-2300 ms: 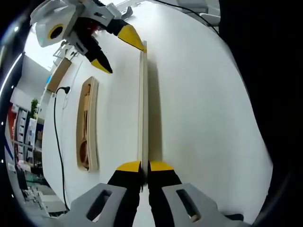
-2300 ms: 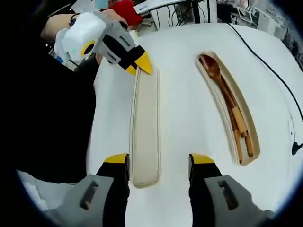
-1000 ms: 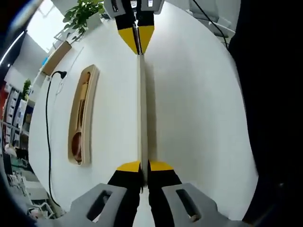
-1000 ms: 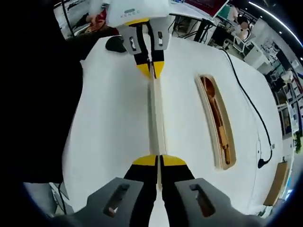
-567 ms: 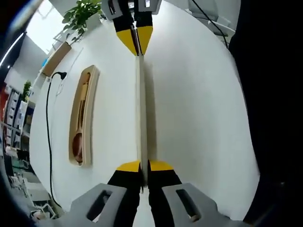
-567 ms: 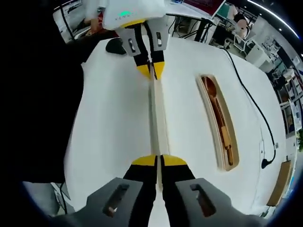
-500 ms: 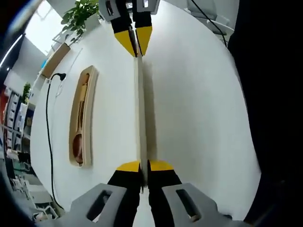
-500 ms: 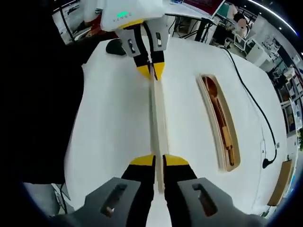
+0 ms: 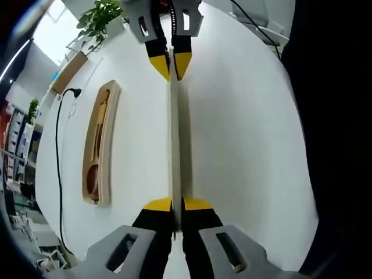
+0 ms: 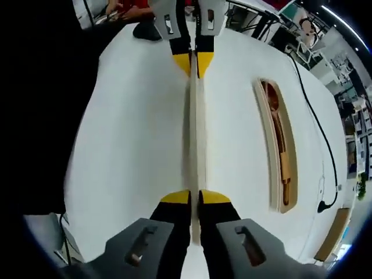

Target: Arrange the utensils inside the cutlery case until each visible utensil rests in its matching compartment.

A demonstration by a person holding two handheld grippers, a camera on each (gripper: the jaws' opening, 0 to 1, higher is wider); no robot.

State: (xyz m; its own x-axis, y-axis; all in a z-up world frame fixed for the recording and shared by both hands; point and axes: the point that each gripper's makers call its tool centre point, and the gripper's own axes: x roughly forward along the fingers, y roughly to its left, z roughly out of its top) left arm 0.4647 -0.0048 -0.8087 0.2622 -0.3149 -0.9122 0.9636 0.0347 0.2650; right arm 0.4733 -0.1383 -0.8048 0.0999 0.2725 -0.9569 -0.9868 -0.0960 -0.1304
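Left tongs point(image 9: 174, 204), yellow-tipped, black-bodied: clenched on the near end of the case lid point(image 9: 174, 139), a long pale wooden slat held on edge, running straight ahead from the tips across the white worktop point(image 9: 244, 133). Right tongs point(image 9: 171, 63), seen in the left gripper view at the far end of the same lid: tips closed on it, facing the left tongs. In the right gripper view the arrangement is mirrored: right tongs point(image 10: 195, 197) pinched on the near end of the case lid point(image 10: 195, 133), left tongs point(image 10: 194, 63) gripping the far end. Cutlery case point(image 9: 97, 145), a shallow light wooden tray with rounded ends: lying flat on the worktop to the left of the left tongs, apart from the lid and roughly parallel to it; in the right gripper view the cutlery case point(image 10: 273, 151) lies to the right of the right tongs. Contents: wooden spoon point(image 10: 273, 110) with its bowl toward the far end, lying lengthwise in the tray, with paler wooden sticks beside its handle; their number cannot be told. Black cable point(image 9: 58, 151): trailing across the worktop beyond the case, on its side away from the tongs. Potted plant point(image 9: 99, 14): past the worktop's far edge, ahead and left of the left tongs.
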